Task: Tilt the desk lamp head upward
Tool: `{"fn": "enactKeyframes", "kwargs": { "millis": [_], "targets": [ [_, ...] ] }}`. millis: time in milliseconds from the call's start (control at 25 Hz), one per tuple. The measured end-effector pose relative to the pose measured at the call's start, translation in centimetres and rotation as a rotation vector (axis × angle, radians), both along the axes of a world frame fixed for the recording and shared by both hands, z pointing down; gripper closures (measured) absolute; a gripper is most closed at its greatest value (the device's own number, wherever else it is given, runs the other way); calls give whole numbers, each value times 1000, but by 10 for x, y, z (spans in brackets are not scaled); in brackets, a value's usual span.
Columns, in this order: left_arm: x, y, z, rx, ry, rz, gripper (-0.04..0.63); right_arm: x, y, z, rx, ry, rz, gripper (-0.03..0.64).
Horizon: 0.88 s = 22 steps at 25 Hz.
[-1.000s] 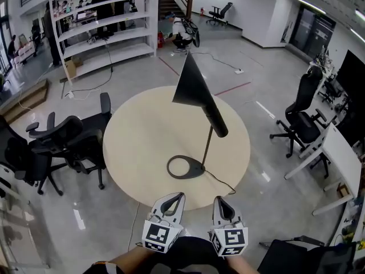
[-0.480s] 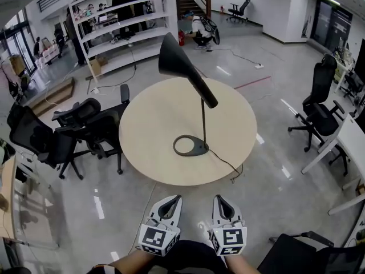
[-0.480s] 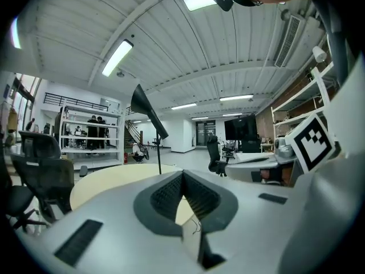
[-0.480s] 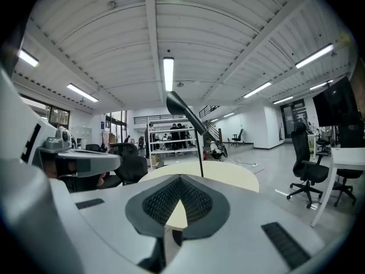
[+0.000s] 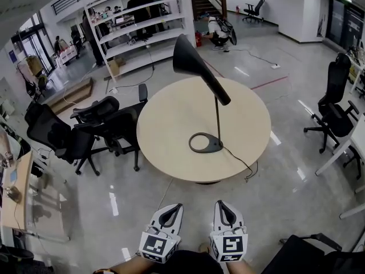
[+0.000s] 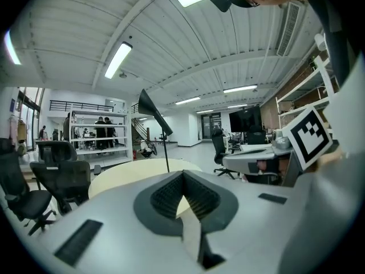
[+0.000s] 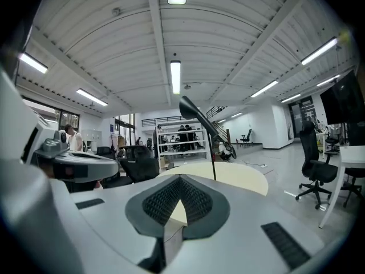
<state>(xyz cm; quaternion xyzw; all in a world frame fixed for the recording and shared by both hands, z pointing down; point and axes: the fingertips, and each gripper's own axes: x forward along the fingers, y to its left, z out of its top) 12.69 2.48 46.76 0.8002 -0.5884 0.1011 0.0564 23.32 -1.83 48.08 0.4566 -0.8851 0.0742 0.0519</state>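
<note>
Head view, L to R. Black office chairs [image 5: 97, 127] crowd the 9 o'clock side of the round surface [image 5: 165, 136], w/ white shelving [image 5: 137, 24] beyond at approx 11 o'clock.

L gripper [image 5: 174, 209] is low in frame at 6 o'clock, over the floor and well short of the surface edge. It points to 12 o'clock. Its own view shows the jaws pressed together w/ nothing between them, and the surface and lamp well ahead.

Desk lamp: the ring base [image 5: 206, 143] rests on the surface just off centre, toward 6 o'clock. A thin stem [image 5: 217, 119] stands upright from it. The black cone head [image 5: 191, 61] sits slanted on top of the stem, wide end toward 11 o'clock, narrow end toward 4 o'clock. The cord [image 5: 242, 164] leaves the base toward 4 o'clock, goes over the edge and down to the floor. Neither gripper touches the lamp.

R gripper [image 5: 222, 207] is just beside the L one, a gap between them, also aimed at 12 o'clock. Its view shows the jaws closed tight and empty, w/ the lamp ahead, a bit R of centre.

Far R, at 3 o'clock, one more black chair [image 5: 336, 104] stands well apart from the surface.
</note>
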Motion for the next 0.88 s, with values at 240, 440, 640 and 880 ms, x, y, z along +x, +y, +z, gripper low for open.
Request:
{"fn": "enactKeyframes", "kwargs": {
  "millis": [240,440,640,880],
  "targets": [
    [-36,34,-3,20,19,-6,548,-44,37,1,-12,14,-23,607],
    [-94,83,-1,36,29,-21,548,-89,81,4,-23,39,9,607],
    [-157,132,1,51,57,12,548,-144,136,10,-62,58,64,607],
    [-191,174,22,17,117,83,548,-179,188,23,-109,99,135,607]
  ]
}}
